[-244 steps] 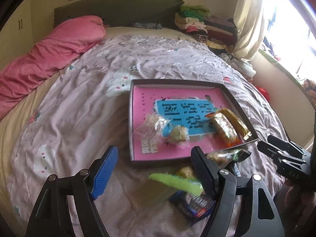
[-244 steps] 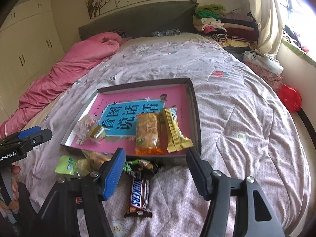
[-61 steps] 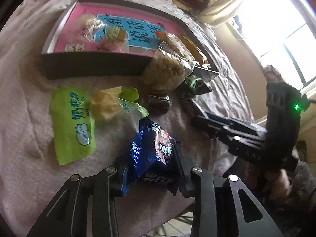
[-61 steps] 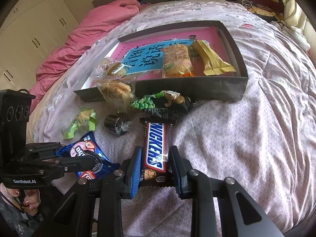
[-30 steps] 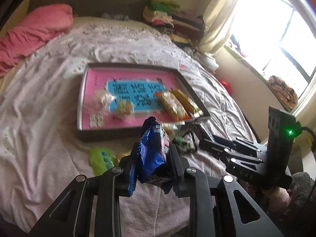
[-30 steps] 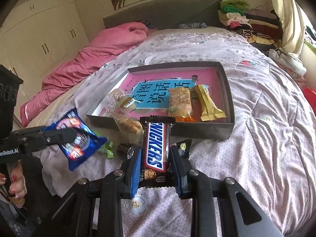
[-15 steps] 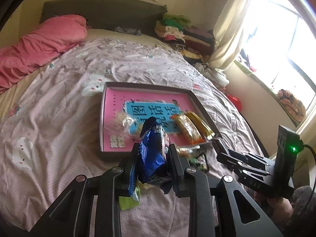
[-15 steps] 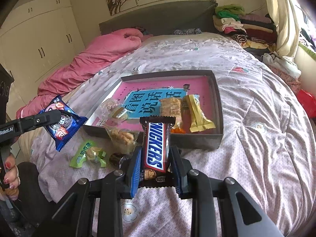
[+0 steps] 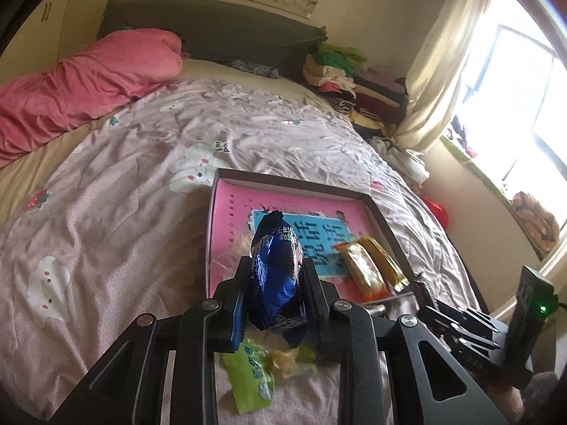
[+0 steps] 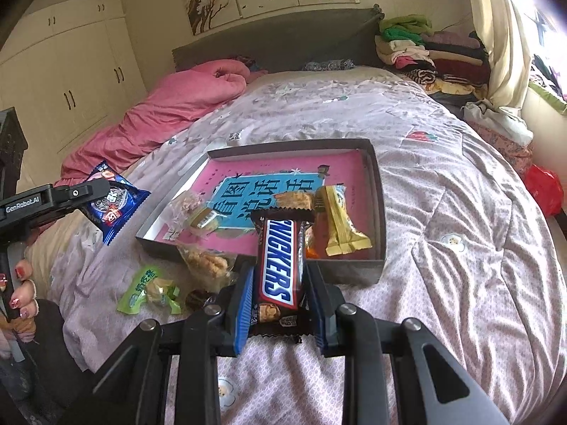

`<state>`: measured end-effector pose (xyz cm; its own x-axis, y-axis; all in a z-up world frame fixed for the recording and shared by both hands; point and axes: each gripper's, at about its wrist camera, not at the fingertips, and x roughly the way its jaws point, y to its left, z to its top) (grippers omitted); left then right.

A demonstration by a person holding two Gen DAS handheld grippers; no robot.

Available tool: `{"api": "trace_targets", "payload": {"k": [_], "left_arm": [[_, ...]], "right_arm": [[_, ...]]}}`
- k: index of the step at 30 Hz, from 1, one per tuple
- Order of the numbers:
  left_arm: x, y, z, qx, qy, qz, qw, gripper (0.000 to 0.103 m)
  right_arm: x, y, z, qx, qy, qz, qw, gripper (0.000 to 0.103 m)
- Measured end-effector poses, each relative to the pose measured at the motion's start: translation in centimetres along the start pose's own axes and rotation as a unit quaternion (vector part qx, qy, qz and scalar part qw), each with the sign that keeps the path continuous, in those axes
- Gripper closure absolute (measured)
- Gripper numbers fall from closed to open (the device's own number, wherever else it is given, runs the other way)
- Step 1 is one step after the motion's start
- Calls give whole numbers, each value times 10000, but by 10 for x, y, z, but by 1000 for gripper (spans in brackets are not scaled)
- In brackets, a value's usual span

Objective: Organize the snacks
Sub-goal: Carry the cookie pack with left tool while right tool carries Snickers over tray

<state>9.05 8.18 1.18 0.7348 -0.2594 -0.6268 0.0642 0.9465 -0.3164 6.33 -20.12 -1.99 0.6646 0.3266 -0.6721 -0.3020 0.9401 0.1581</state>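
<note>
My left gripper (image 9: 276, 265) is shut on a blue cookie packet (image 9: 276, 272), held in the air before the near left corner of the pink-lined tray (image 9: 226, 233). From the right wrist view the same blue cookie packet (image 10: 113, 202) hangs left of the tray (image 10: 377, 180). My right gripper (image 10: 280, 272) is shut on a Snickers bar (image 10: 280, 265), lifted just short of the tray's near wall. Inside the tray lie an orange bar (image 10: 294, 202), a gold bar (image 10: 340, 223) and a clear-wrapped sweet (image 10: 198, 216).
On the quilt before the tray lie a green wrapper (image 10: 149, 290), a clear bag of crisps (image 10: 209, 265) and a small dark sweet (image 10: 198, 297). A pink duvet (image 10: 170, 117) lies far left, folded clothes (image 10: 425, 49) far right. A hand (image 10: 21, 301) grips the left handle.
The left gripper has carried the blue packet up and toward the tray. The right gripper has hardly moved with the Snickers bar.
</note>
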Motion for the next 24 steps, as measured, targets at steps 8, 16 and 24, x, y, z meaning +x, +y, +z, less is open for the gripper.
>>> {"api": "trace_targets", "payload": {"k": [8,16,24], "left_arm": [[24,8,5,-120,-25,111,9999,78],[56,9,4,-200,155,21,9997,79],[69,10,-3,-190,262,-20,9995,79]], "right_arm": [[1,-6,7,100,-89,-64,9999,74],[11,-10,18,197,-140,-96,9997,74],[20,-18,34,247,-257,-219,9991,74]]}}
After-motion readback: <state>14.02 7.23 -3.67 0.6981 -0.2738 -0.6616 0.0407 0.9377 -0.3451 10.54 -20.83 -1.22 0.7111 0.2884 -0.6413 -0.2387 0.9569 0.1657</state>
